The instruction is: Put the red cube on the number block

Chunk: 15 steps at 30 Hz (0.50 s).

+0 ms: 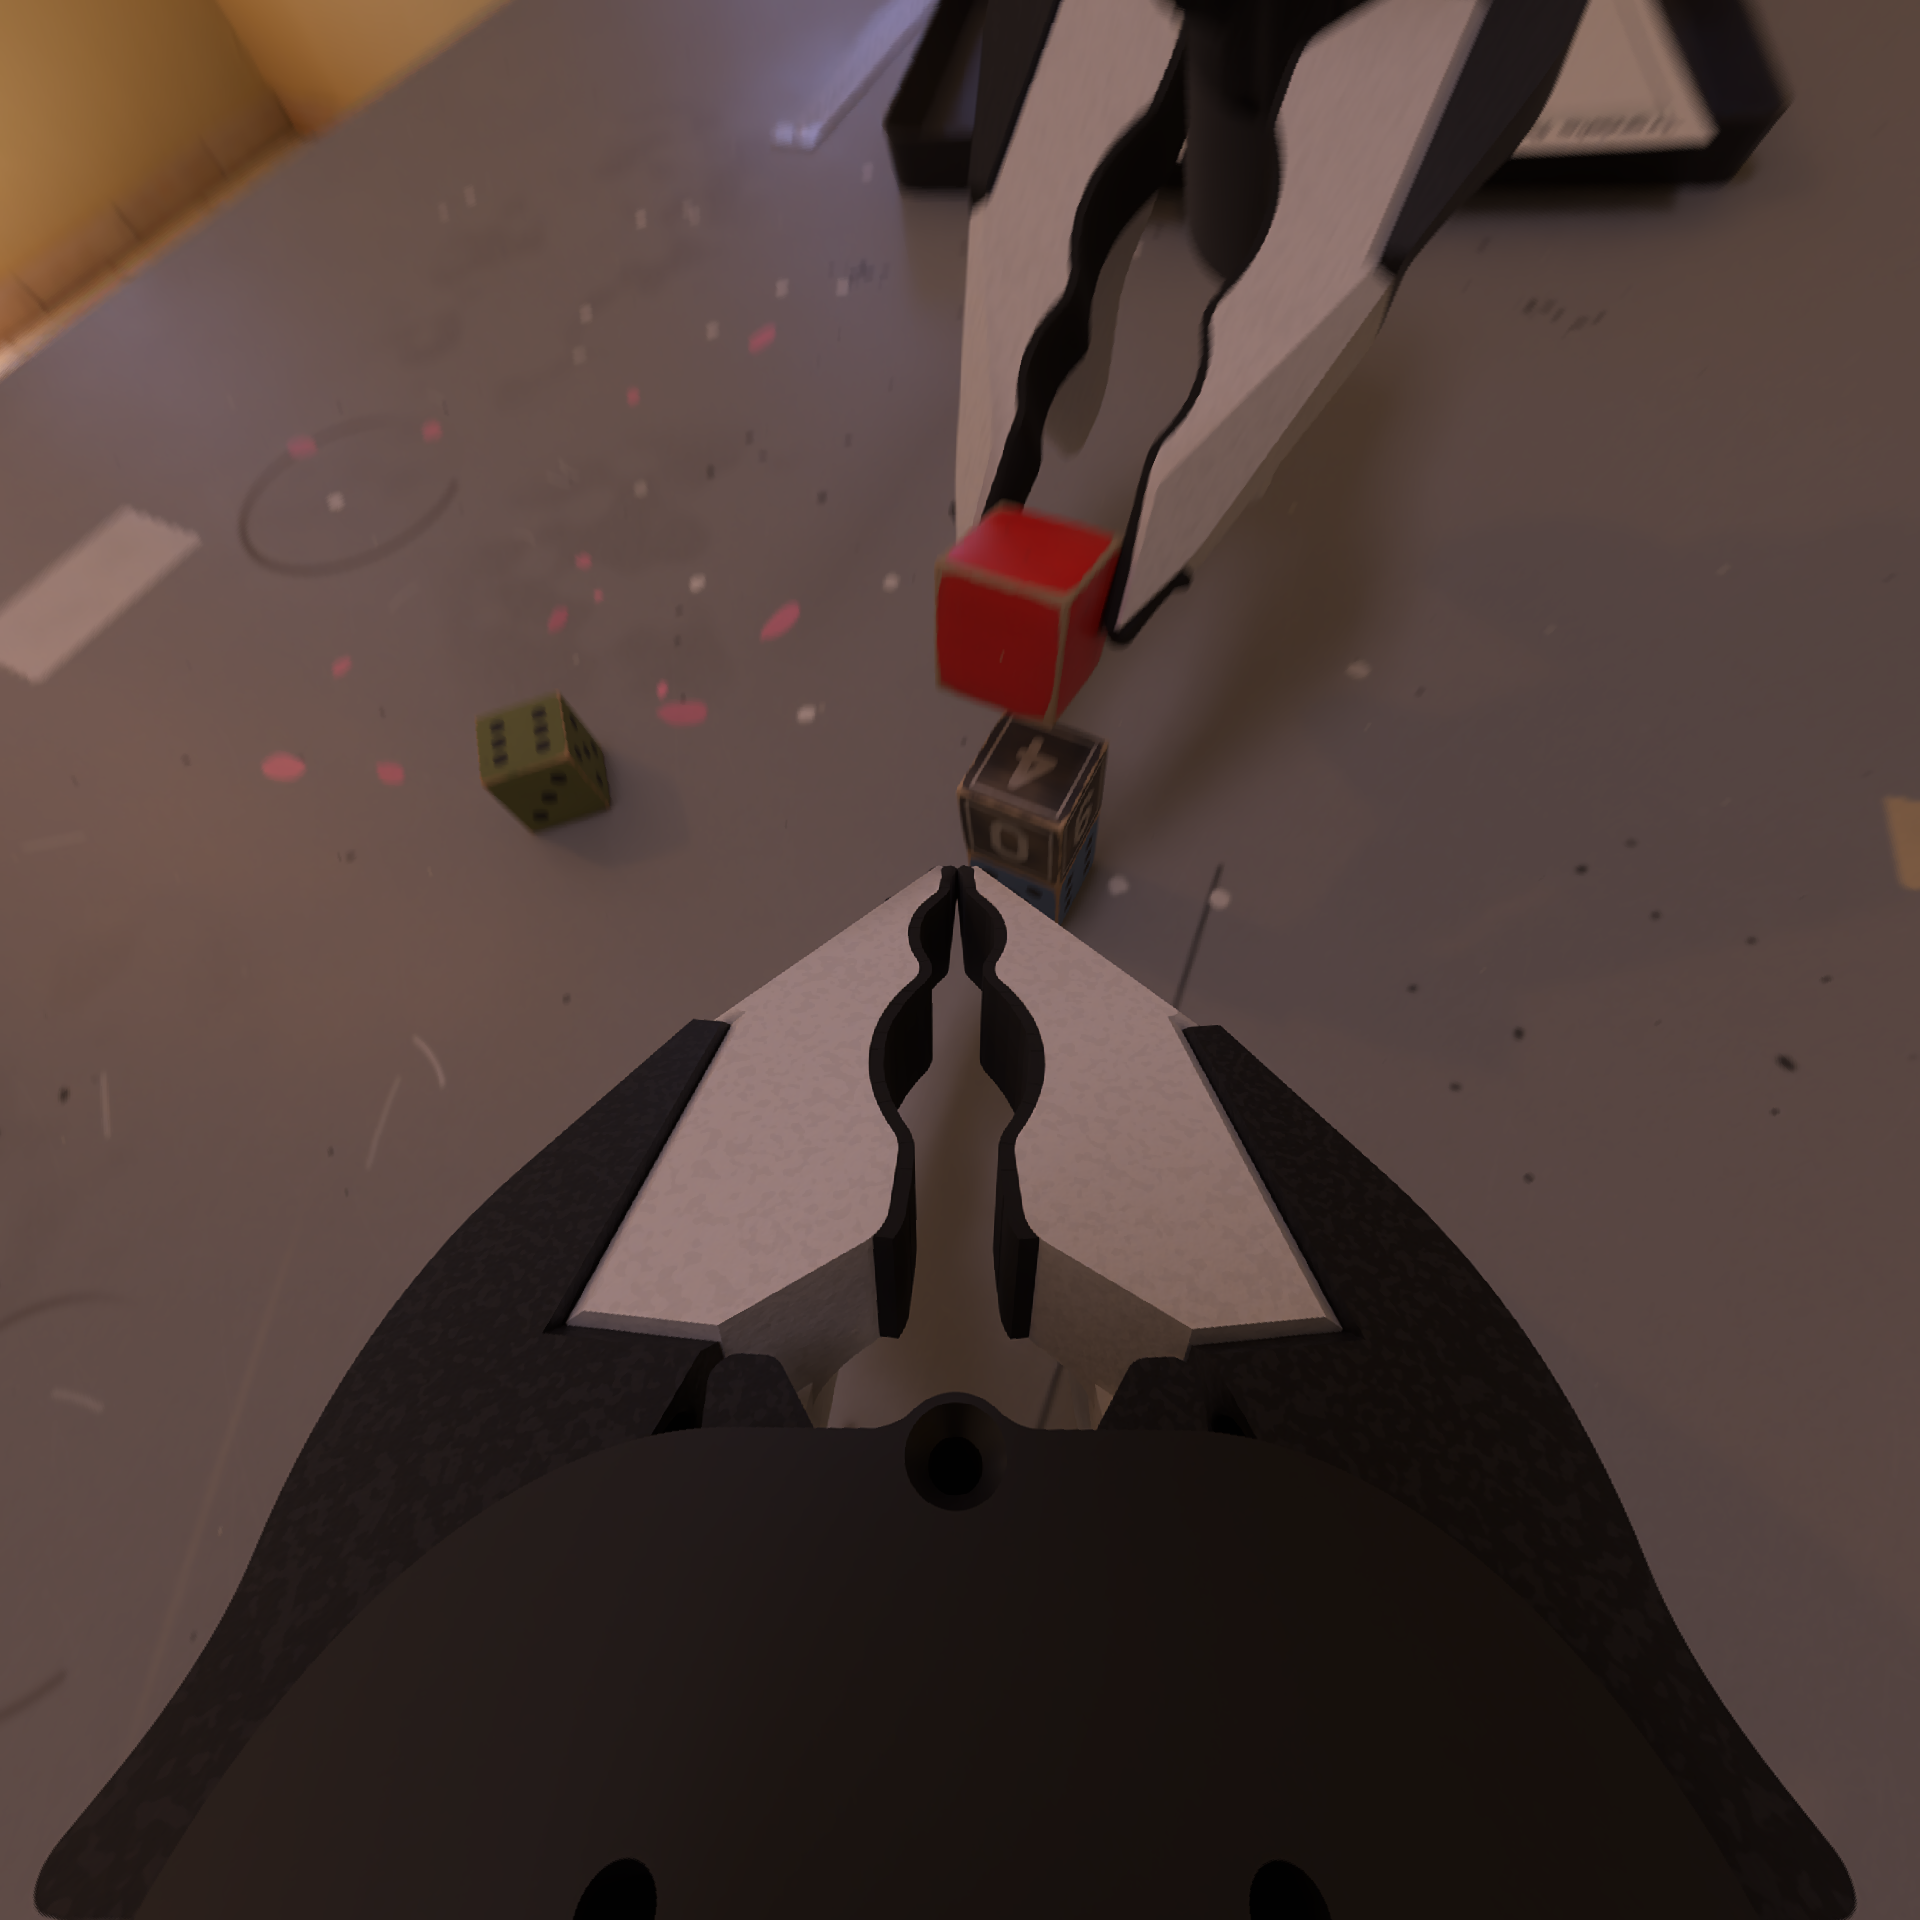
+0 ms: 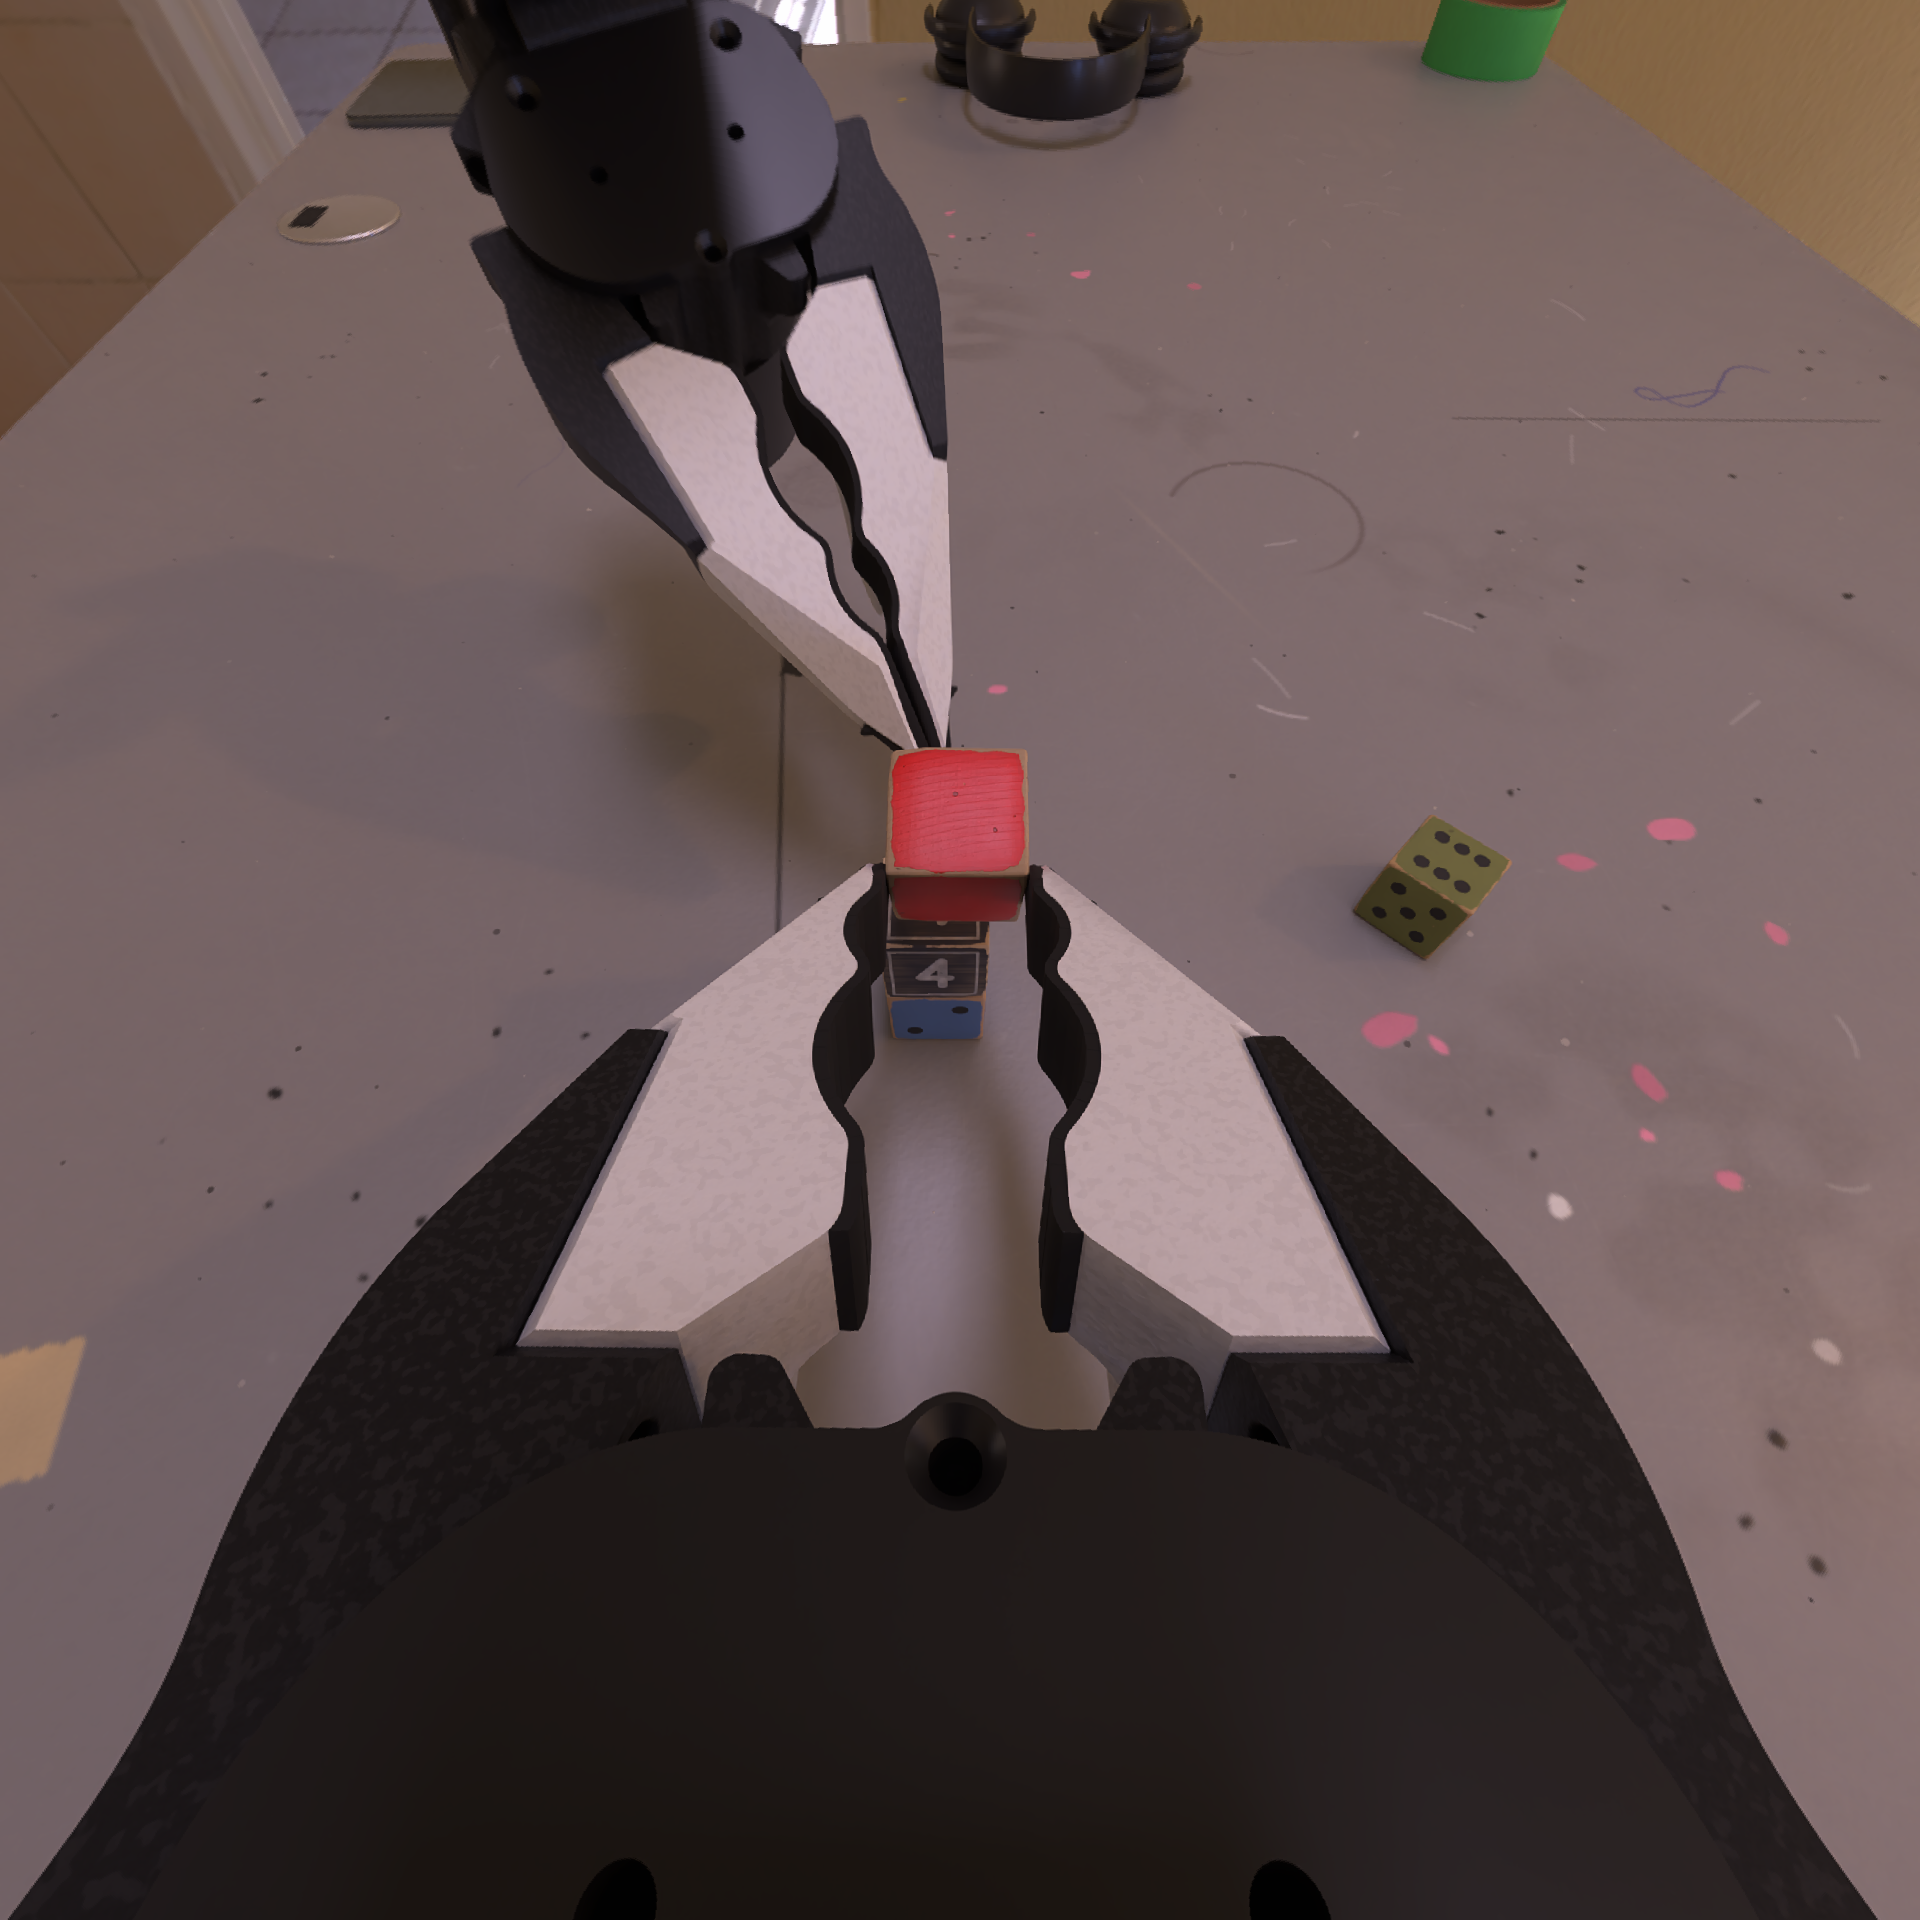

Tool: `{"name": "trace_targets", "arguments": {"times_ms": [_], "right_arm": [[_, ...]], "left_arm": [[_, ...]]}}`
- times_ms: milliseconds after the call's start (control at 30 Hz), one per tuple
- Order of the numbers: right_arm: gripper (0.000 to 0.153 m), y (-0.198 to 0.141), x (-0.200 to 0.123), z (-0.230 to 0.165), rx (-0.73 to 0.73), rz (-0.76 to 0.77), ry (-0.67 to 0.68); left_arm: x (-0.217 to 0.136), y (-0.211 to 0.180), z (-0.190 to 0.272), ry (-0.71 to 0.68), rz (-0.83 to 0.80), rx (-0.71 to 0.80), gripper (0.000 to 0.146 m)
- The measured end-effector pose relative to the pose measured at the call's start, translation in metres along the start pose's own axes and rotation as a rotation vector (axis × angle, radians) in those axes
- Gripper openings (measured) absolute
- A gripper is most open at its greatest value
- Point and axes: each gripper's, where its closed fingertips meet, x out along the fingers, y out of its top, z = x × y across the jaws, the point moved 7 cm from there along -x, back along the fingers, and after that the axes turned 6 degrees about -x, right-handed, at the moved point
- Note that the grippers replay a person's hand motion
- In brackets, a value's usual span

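The red cube (image 2: pixel 958 816) is held between the fingertips of my right gripper (image 2: pixel 956 885), just above the dark number block (image 2: pixel 935 972). The number block stands on a blue die (image 2: pixel 935 1019) on the grey table (image 2: pixel 1351 675). In the left wrist view the red cube (image 1: pixel 1023 613) hangs, blurred, in the right gripper (image 1: pixel 1060 566) right over the number block (image 1: pixel 1029 800) and the blue die (image 1: pixel 1051 891). My left gripper (image 1: pixel 956 878) is shut and empty, its tips low beside the stack. It also shows in the right wrist view (image 2: pixel 928 740), behind the cube.
An olive-green die (image 1: pixel 542 764) (image 2: pixel 1432 885) lies on the table apart from the stack. A black frame with a white sheet (image 1: pixel 1662 135) stands behind the right gripper. A black headset-like object (image 2: pixel 1060 62), a green cup (image 2: pixel 1491 36) and a round metal disc (image 2: pixel 338 218) sit at the far edge.
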Motion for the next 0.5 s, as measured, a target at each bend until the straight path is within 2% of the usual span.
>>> {"name": "trace_targets", "arguments": {"times_ms": [167, 500], "right_arm": [[0.026, 0.004, 0.003, -0.004, -0.023, -0.012, 0.005], [0.026, 0.0, 0.008, -0.006, -0.032, -0.052, 0.015]], "left_arm": [[-0.008, 0.015, 0.009, -0.008, 0.112, 0.03, 0.0], [-0.001, 0.014, 0.014, 0.013, 0.085, 0.06, 0.0]]}}
